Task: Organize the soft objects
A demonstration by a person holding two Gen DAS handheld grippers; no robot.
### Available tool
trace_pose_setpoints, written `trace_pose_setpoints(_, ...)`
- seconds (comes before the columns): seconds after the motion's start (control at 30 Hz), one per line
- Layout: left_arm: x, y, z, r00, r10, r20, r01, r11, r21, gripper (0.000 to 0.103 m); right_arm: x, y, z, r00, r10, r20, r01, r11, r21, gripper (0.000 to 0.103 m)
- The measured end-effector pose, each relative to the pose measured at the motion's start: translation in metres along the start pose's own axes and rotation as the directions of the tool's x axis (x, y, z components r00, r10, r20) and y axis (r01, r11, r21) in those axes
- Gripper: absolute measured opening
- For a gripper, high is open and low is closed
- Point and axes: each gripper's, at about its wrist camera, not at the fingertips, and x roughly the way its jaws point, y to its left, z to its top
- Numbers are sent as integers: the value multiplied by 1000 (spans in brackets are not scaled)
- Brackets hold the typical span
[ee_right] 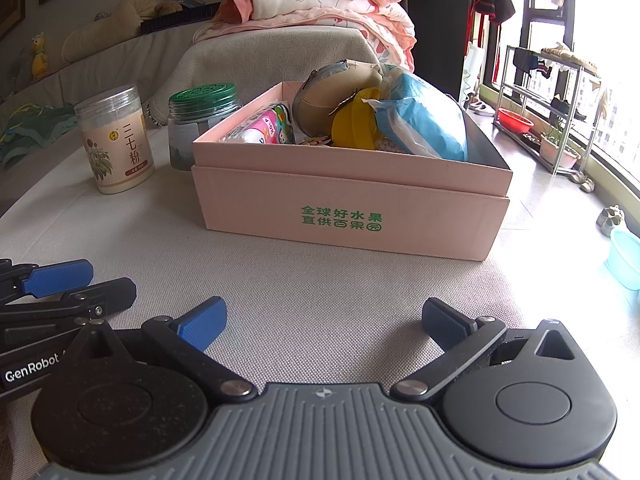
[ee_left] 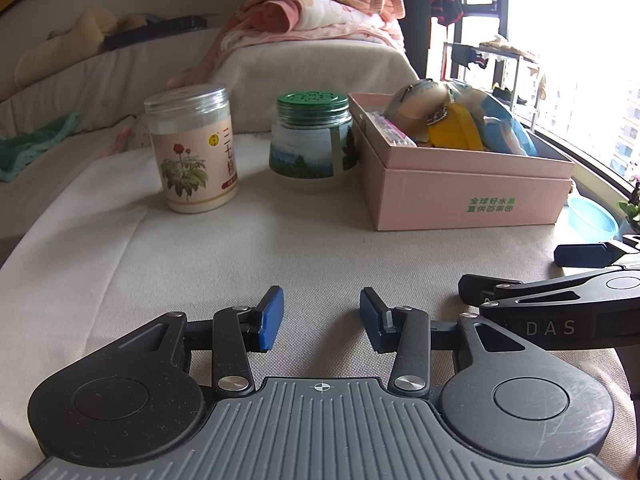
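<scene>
Soft objects (ee_right: pixel 420 120) — a blue-and-white packet, a beige zip pouch (ee_right: pixel 332 92), a yellow piece (ee_right: pixel 354 122) and a pink printed pack (ee_right: pixel 266 126) — sit heaped in the pink box (ee_right: pixel 348 200), which lies ahead of both tools and well apart from them. The left hand-held gripper (ee_left: pixel 322 318) has its blue-padded fingers spread with nothing between them, low over the pale cloth-covered surface (ee_left: pixel 280 248); from it the box is ahead and to the right. The right hand-held gripper (ee_right: pixel 324 322) is spread wider, also holding nothing, and the box stands straight ahead of it with its green-lettered side facing the camera. The two tools are side by side, near each other — each one's fingers show at the edge of the other's view. Just left of the box stands a glass jar with a green perforated lid (ee_left: pixel 312 142), close against the box wall, and further left a clear-lidded canister with a flower label (ee_left: pixel 192 152). Behind them, a pile of pink patterned clothes (ee_left: pixel 320 12) rests on a cloth-covered block. To the right, beside the window, a blue basin (ee_right: pixel 626 258) sits on the floor.
</scene>
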Motion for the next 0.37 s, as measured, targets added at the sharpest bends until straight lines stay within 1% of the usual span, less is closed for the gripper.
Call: trace_pose_setpoints(0.37,0,0,0,1000,-1,0,1,1000,-2,46,0,0,0,1000,0,0,0,1000,0,103)
